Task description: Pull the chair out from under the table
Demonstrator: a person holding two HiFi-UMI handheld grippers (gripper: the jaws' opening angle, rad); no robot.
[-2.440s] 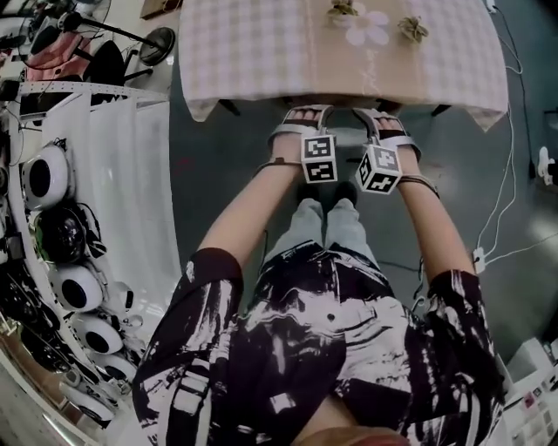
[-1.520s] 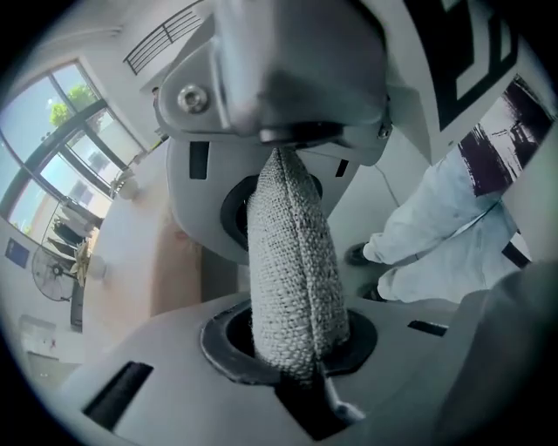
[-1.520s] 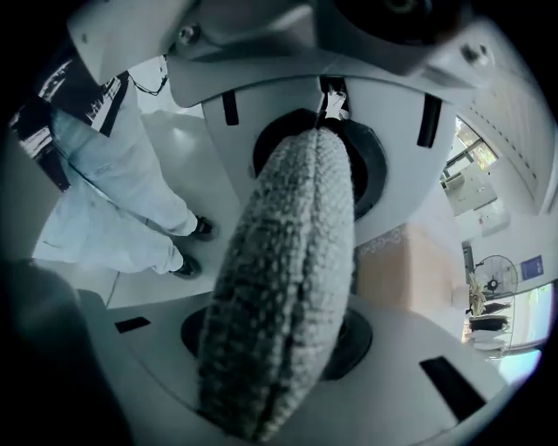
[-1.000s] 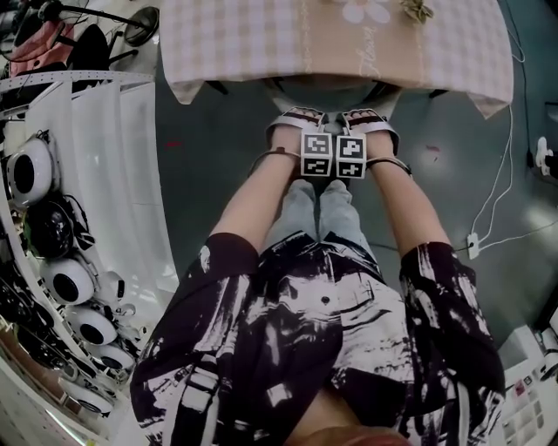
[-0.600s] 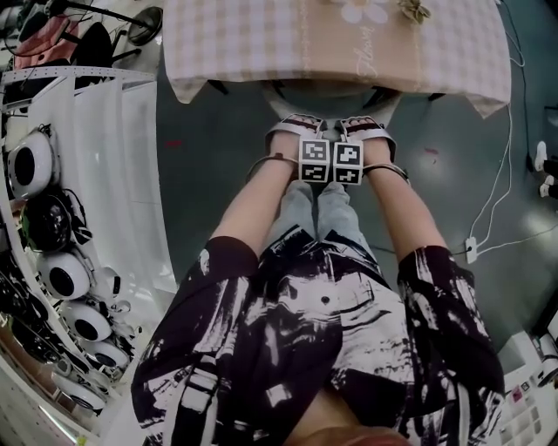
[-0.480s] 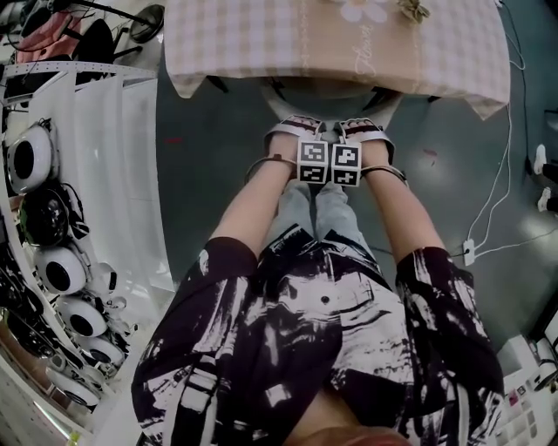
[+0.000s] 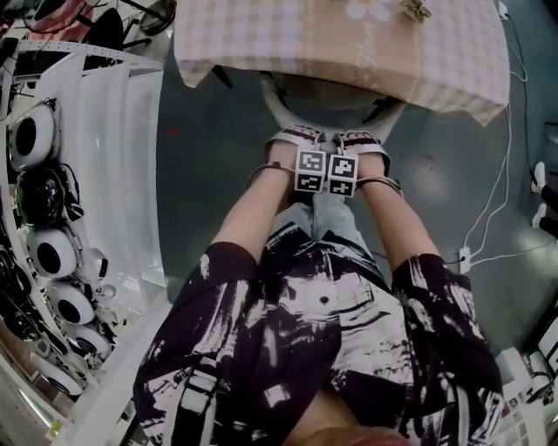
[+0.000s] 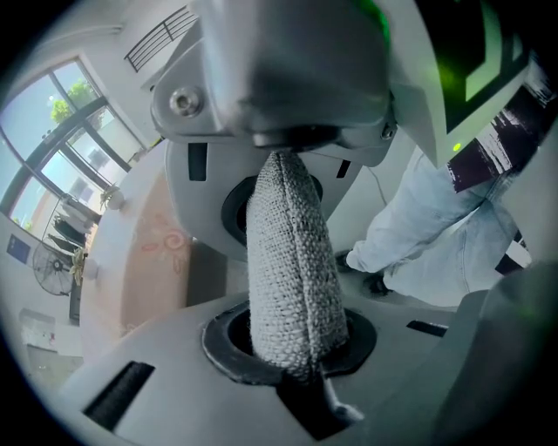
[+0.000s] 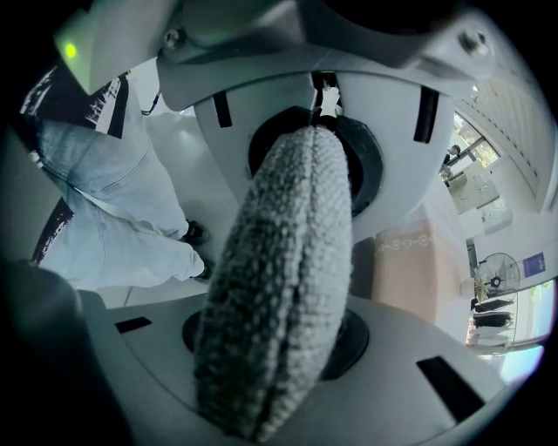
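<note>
Side by side, the left gripper (image 7: 295,138) and right gripper (image 7: 360,139) each pinch the grey woven back rim (image 9: 279,287) of the pale rounded chair (image 7: 327,97). The chair sits ahead of them, half under the pink checked-cloth table (image 7: 261,35), so the pull should run straight back toward the person.

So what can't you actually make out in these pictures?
- Head view: the tablecloth covers the far part of the chair.
- Head view: the marker cubes hide both pairs of jaws.
- Head view: the top edge cuts off the flower shape.
- Gripper views: the woven band, clamped by the left gripper and the right gripper, fills each frame. What it joins to is out of sight.
</note>
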